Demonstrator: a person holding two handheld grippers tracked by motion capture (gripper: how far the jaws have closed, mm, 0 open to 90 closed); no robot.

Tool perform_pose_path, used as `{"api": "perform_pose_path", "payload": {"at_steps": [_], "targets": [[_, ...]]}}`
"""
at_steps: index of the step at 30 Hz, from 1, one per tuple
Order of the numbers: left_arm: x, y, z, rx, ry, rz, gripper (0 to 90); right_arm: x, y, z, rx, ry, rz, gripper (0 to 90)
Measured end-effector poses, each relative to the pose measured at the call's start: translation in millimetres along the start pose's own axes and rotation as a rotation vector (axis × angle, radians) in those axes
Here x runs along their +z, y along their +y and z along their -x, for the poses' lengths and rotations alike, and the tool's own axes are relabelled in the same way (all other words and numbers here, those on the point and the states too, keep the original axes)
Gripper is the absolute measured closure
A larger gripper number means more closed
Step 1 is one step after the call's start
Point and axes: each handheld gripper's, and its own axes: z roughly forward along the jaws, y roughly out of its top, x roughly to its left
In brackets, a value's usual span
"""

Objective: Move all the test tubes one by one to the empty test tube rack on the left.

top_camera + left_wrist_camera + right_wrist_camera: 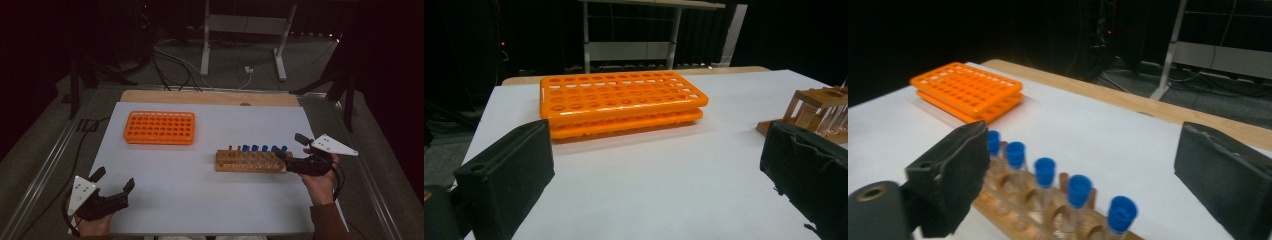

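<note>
While the high view looks down on the white table (pixel 200 150), an orange tube rack (pixel 160 127) lies flat toward the far left and a wooden tube rack (pixel 248 161) sits right of centre. Clear tubes with blue caps (pixel 264 148) stand in the wooden rack's right portion. The left gripper (pixel 114 182) rests at the near left corner, jaws spread, nothing between them, well apart from both racks. The right gripper (pixel 292 150) is held by a hand (pixel 320 182) at the wooden rack's right end, jaws parted, one near the rack's end and one farther back.

Left gripper view: both black jaws stand wide apart over bare white surface. The orange tube rack (pixel 621 102) lies ahead, its holes empty as far as visible. The wooden tube rack's end (pixel 814 107) shows at right, partly behind the right-hand jaw.

Right gripper view: jaws wide apart, empty. The wooden tube rack (pixel 1048 212) runs along the bottom; five blue caps (pixel 1045 171) show in a row, the nearest jaw overlapping the first. The orange tube rack (pixel 968 90) lies beyond, upper left.
</note>
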Motion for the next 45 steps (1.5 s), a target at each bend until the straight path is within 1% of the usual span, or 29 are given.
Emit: {"api": "perform_pose_path", "payload": {"at_steps": [1,2,3,4,5,6,7,8,10,11,12,14,15,16,17,22,30,31,34,41,45], "targets": [[-0.1,0.1,0.2,0.001,0.001,0.0,1.9,3.3,-1.2,3.6,-0.01,-0.02,-0.017,14.0],[0.0,0.1,0.2,0.003,0.001,-0.003,1.9,3.3,-1.2,3.6,-0.01,-0.02,-0.017,14.0],[0.4,-0.1,0.2,0.003,0.001,-0.004,1.8,6.2,-4.3,7.3,-0.014,-0.029,-0.033,20.0],[0.4,-0.1,0.2,0.003,0.001,-0.004,1.9,6.2,-4.3,7.3,-0.014,-0.029,-0.033,20.0],[0.6,-0.1,0.2,0.004,0.001,-0.005,1.9,8.6,-8.7,9.7,-0.02,-0.05,-0.058,30.1],[0.7,-0.2,0.2,0.004,0.002,-0.005,1.9,8.6,-8.7,9.7,-0.02,-0.05,-0.058,30.1],[0.6,-0.2,0.2,0.004,0.003,-0.005,1.9,8.9,-11.1,10.7,-0.018,-0.06,-0.063,32.8],[0.4,0.0,0.3,0.004,0.002,-0.005,1.9,9.7,-15.3,14.2,-0.006,-0.046,-0.074,40.4],[0.3,0.1,0.3,0.006,0.002,-0.006,1.9,9.8,-19.3,16.7,0.009,-0.047,-0.082,48.6],[0.2,0.1,0.4,0.008,0.003,-0.005,1.9,9.8,-19.3,16.7,0.009,-0.047,-0.082,48.6],[0.2,0.2,0.5,0.007,0.002,-0.005,1.9,10.5,-23.9,18.9,0.017,-0.047,-0.092,53.0],[0.3,0.3,0.2,0.009,0.001,-0.003,1.9,11.1,-26.3,19.8,0.025,-0.046,-0.098,54.6],[0.5,0.4,0.0,0.01,0.0,-0.004,1.9,13.1,-30.7,22.0,0.03,-0.033,-0.113,58.8],[0.9,0.3,-0.1,0.01,0.0,-0.004,1.9,13.1,-30.7,22.0,0.03,-0.033,-0.113,58.8],[1.6,0.1,-0.3,0.01,0.0,-0.004,1.9,15.5,-33.7,23.6,0.04,-0.019,-0.125,61.6],[2.3,0.2,0.1,0.013,0.001,-0.005,1.9,20.1,-37.8,24.0,0.045,-0.008,-0.152,65.9],[2.4,0.2,0.4,0.015,-0.001,-0.006,1.8,27.3,-46.2,22.6,0.043,-0.018,-0.192,71.0],[2.4,0.3,0.3,0.016,-0.001,-0.006,1.8,27.3,-46.2,22.6,0.043,-0.018,-0.192,71.0],[2.4,0.2,0.1,0.015,-0.001,-0.006,1.9,27.7,-46.8,21.6,0.035,-0.028,-0.188,76.2],[2.7,0.2,0.2,0.016,-0.001,-0.007,1.9,27.9,-46.0,19.7,0.021,-0.032,-0.19,76.8],[2.6,0.1,0.5,0.015,-0.001,-0.006,1.9,25.1,-42.3,19.7,0.024,-0.035,-0.174,77.0]]}}
